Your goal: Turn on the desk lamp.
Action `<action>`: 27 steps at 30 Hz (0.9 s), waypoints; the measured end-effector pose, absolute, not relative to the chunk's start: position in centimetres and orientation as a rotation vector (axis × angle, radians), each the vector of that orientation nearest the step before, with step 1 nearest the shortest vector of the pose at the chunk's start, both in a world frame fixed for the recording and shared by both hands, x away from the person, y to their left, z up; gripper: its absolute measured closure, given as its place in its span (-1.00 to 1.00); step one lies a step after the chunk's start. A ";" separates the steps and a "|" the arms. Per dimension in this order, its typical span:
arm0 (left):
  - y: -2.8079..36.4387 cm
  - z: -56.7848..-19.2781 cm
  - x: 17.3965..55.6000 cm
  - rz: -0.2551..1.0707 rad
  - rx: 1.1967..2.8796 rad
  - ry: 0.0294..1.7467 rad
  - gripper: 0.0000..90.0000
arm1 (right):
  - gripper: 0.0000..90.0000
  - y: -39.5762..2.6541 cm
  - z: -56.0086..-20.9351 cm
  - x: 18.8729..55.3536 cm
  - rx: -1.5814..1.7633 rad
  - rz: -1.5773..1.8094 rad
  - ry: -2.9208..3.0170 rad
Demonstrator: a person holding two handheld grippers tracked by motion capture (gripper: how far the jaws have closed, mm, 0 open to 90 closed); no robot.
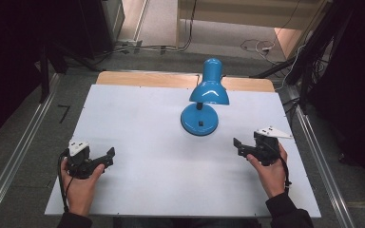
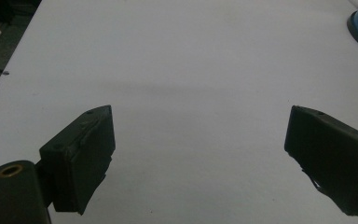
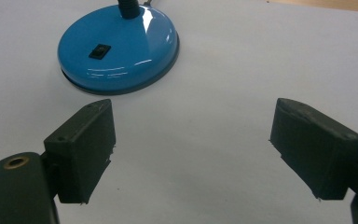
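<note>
Blue desk lamp (image 1: 202,102) stands upright toward the far middle of a white desk (image 1: 138,123), its round base (image 1: 199,119) flat on the surface and its shade (image 1: 209,85) tipped forward over it. A small black switch (image 3: 99,51) sits on top of the base, seen clearly in the right gripper view, where a dark neck rises from the base's far side. A person's left hand (image 1: 78,183) holds the left tongs (image 1: 108,156) at the near left of the desk, well apart from the lamp; the left gripper view shows its jaws spread wide with nothing between them, bare desk beneath, and the base's edge at the top right corner. The right hand (image 1: 271,173) holds the right tongs (image 1: 239,146) near the lamp's base, at its right and nearer the person. Its jaws also stand wide apart and empty, pointed toward the base without touching it.
</note>
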State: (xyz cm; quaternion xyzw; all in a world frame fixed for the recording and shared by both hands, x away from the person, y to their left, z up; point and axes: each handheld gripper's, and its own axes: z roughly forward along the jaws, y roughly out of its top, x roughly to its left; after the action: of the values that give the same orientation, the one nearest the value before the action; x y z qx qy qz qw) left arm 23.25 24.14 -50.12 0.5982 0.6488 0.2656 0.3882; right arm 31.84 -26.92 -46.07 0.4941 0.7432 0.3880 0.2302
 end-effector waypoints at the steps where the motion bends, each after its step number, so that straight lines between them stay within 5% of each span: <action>1: 24.1 -50.1 23.2 0.676 1.521 1.651 -0.80 | -0.72 -26.8 -46.1 31.9 1.358 1.070 2.047; 27: 24.3 -50.1 23.2 0.669 1.521 1.649 -0.80 | -0.63 -23.6 -46.0 33.9 1.316 1.105 2.080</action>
State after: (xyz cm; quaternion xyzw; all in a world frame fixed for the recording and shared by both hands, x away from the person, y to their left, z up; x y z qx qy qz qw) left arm 23.16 24.31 -50.07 0.5983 0.6488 0.2633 0.3895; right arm 33.89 -23.61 -46.04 0.4760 0.7520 0.3996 0.2199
